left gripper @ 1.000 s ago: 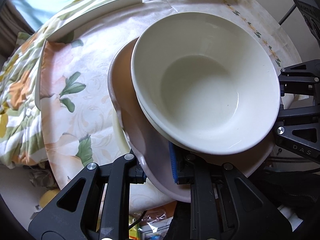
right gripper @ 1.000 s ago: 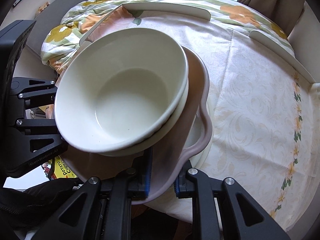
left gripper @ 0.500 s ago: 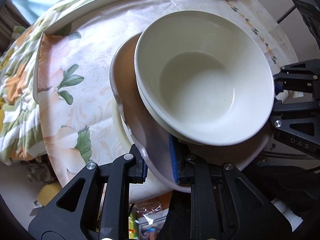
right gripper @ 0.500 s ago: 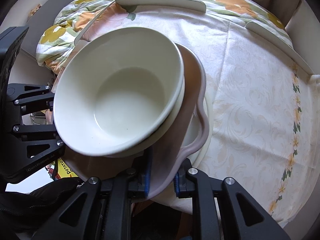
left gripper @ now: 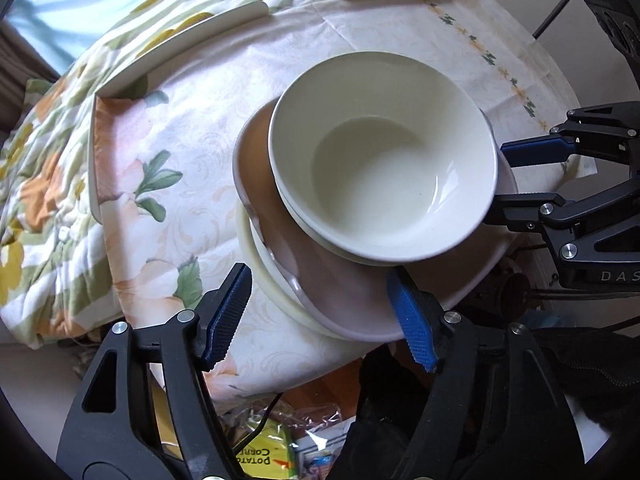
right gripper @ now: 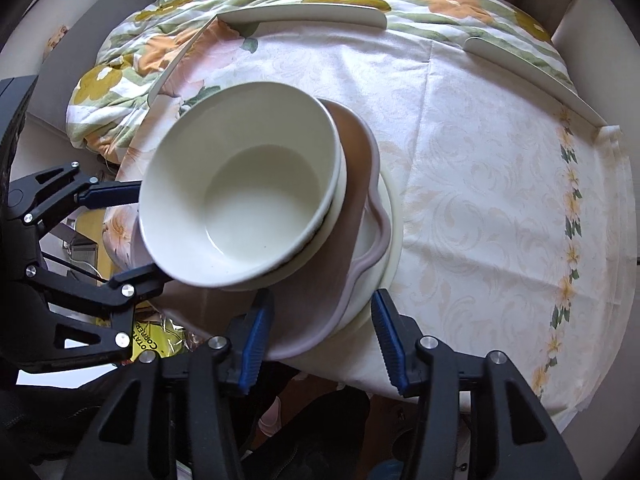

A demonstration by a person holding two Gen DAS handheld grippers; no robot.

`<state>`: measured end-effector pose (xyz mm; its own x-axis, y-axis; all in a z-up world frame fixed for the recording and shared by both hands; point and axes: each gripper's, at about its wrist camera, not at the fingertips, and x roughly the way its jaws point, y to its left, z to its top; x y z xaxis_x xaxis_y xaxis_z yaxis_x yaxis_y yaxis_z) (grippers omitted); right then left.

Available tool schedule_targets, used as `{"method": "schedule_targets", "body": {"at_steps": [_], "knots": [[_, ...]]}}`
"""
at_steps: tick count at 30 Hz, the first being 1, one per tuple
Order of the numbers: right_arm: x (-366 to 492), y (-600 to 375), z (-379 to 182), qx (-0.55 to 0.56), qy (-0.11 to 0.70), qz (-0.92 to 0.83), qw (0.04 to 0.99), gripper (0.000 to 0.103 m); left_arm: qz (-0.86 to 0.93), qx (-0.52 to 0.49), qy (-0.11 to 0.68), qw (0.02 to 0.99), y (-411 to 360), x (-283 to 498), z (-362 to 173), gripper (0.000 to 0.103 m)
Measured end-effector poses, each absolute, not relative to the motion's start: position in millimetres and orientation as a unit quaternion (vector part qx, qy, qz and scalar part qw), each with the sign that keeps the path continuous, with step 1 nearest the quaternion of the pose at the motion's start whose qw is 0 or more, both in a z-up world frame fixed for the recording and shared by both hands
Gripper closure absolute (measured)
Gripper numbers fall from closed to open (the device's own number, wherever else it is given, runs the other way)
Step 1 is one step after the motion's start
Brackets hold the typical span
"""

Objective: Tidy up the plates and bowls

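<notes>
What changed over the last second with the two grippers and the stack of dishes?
Both grippers let go: the left gripper and right gripper had each clamped the rim of the pink plate; their jaws have just been opening and now stand clear of it, drawn back from the stack. The white bowl stays nested on top, the cream plate underneath, on the tablecloth.

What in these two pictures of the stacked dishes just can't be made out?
- Left wrist view: the pink plate's centre, covered by the white bowl.
- Right wrist view: the bottom cream plate, mostly under the stack.
- Both views: the yellow packet's full label, cut off by gripper bodies.
</notes>
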<state>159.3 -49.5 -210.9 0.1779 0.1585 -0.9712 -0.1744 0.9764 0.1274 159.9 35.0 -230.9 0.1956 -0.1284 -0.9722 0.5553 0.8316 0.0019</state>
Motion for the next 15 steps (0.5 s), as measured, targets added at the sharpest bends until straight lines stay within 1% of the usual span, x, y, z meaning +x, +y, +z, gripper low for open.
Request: {"method": "schedule_targets", "body": {"at_steps": [4, 8, 15], "knots": [[149, -50, -200, 0.003, 0.617, 0.106, 0.78, 0.057, -0.216, 0.168, 0.586, 0.763, 39, 148, -223, 0.035], [134, -54, -176, 0.004, 0.589, 0.111, 0.8, 0.057, -0.191, 0.144, 0.561, 0.792, 42, 128, -195, 0.035], [83, -72, -102, 0.003, 0.506, 0.097, 0.857, 0.057, -0.131, 0.088, 0.46, 0.874, 41, 77, -102, 0.035]]}}
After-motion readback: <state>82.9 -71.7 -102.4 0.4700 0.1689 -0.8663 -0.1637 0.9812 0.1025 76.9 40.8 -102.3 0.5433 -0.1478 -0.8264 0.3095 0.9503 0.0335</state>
